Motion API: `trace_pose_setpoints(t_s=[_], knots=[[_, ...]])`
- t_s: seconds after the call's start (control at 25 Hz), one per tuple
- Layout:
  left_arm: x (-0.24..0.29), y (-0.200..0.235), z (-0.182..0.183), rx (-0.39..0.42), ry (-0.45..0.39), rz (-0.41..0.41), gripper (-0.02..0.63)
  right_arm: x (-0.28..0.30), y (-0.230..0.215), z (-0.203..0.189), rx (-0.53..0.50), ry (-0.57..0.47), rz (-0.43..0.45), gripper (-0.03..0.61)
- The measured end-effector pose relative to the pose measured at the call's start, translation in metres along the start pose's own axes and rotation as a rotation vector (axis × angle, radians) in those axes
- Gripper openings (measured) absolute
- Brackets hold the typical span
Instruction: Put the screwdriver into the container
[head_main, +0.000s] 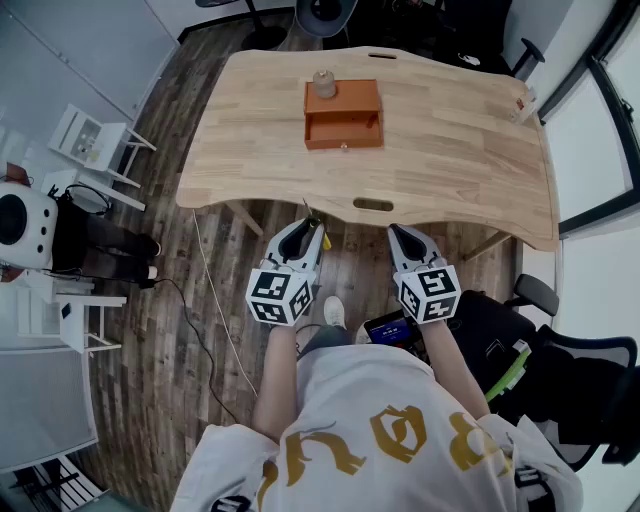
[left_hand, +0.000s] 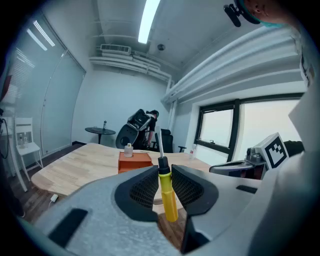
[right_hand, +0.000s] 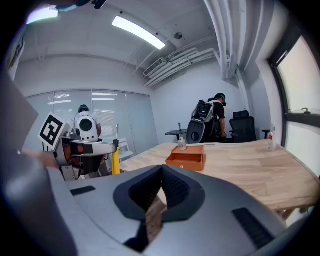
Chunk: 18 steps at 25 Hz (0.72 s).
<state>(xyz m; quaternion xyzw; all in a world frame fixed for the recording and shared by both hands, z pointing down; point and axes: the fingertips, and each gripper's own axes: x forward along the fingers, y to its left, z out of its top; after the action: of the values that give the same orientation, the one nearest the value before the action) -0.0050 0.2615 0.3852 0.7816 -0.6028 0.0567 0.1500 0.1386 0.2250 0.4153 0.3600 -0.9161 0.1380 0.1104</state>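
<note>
The screwdriver (left_hand: 168, 195) has a glossy plastic handle, the table (head_main: 450, 150) smooth matt wood.

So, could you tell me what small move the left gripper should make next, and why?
I'd carry the left gripper forward over the table toward the orange container. Its jaws are clamped on the yellow screwdriver, shaft up, but it hangs short of the table's near edge, and the container sits farther in, its drawer apparently pulled open.

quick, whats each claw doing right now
Left claw: closed on the yellow-handled screwdriver, metal shaft pointing up.
Right claw: closed, nothing in it.
</note>
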Motion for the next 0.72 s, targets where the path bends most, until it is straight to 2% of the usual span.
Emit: trace_pose_setpoints(t_s=[0.28, 0.72], knots=[[-0.013, 0.001, -0.007, -0.014, 0.008, 0.005, 0.083, -0.008, 0.005, -0.013, 0.020, 0.025, -0.009, 0.011], [-0.022, -0.010, -0.005, -0.019, 0.000, -0.006, 0.083, -0.023, 0.013, -0.008, 0.013, -0.023, 0.011, 0.011]])
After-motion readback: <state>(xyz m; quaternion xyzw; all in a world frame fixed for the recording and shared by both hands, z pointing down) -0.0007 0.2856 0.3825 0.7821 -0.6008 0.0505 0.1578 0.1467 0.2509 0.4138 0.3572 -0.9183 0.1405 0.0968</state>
